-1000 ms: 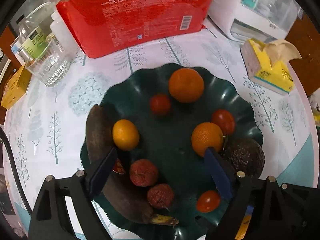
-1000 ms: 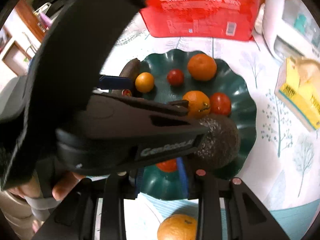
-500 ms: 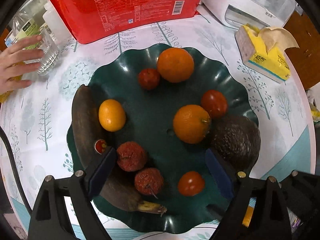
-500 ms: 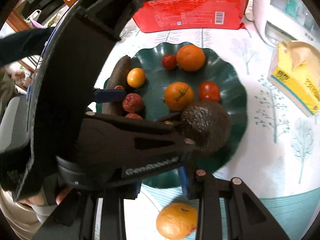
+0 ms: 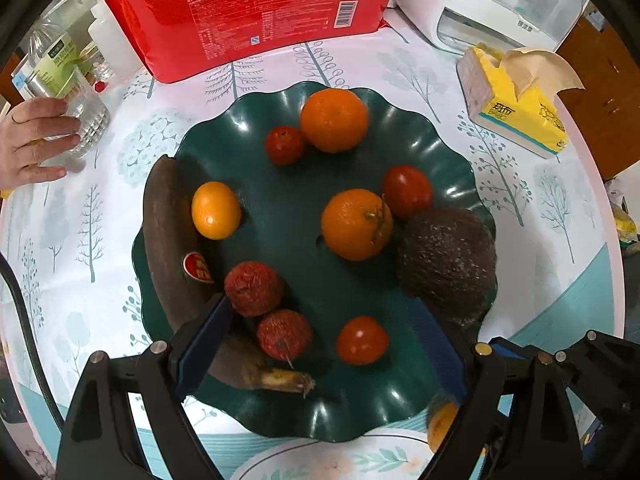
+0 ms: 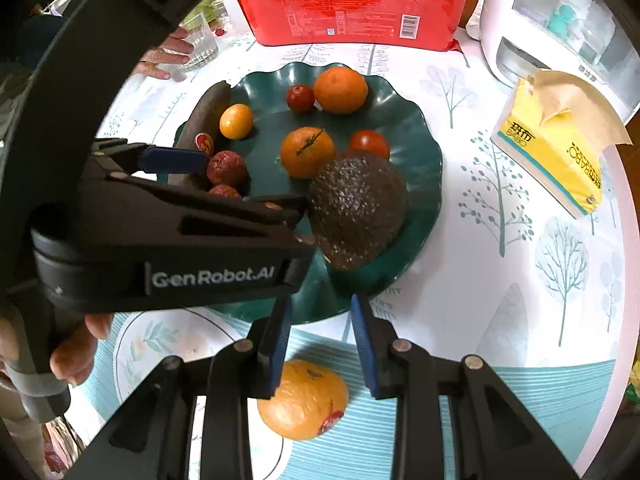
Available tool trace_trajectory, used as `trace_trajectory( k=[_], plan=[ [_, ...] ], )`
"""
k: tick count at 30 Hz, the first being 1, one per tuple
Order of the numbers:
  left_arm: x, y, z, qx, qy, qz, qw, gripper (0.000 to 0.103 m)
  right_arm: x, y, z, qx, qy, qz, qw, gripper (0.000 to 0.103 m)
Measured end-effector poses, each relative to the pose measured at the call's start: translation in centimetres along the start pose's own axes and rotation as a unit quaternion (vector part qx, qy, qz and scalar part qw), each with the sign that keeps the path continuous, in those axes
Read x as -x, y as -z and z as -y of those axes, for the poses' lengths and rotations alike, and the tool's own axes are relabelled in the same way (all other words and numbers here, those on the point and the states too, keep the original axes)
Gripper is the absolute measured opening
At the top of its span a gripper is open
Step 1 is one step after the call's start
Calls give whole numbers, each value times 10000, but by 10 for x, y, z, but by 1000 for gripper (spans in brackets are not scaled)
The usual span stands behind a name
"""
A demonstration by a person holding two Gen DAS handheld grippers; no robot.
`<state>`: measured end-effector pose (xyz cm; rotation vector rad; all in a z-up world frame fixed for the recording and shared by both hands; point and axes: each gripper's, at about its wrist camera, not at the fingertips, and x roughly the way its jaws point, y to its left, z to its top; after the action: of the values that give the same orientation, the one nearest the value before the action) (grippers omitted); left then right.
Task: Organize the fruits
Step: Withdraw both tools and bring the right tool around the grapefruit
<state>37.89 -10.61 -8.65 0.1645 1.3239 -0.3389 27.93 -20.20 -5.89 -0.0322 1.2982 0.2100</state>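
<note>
Green dish [image 5: 448,148]: centre bare, open from above. Rim crowded by brown banana [image 5: 168,240] on its left, avocado [image 5: 448,256] on its right, oranges, tomatoes and lychees between. Behind: red pack [image 5: 256,12], glass [image 5: 86,116] with a hand [image 5: 32,140] on it. Bench [image 5: 72,248] left of dish is free; tissue box [image 5: 516,116] right.

Avocado [image 5: 446,264] in bowl [image 5: 256,120] at right, banana [image 5: 168,240] left, pack [image 5: 256,12] behind
</note>
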Motion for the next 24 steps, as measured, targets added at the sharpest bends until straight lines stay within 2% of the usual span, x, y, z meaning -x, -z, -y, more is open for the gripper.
trace_trajectory(
  k=[24],
  plan=[
    [14, 13, 1, -57, -134, 101, 9998, 90, -7, 10, -5, 77, 4, 28, 10000, 31]
  ],
)
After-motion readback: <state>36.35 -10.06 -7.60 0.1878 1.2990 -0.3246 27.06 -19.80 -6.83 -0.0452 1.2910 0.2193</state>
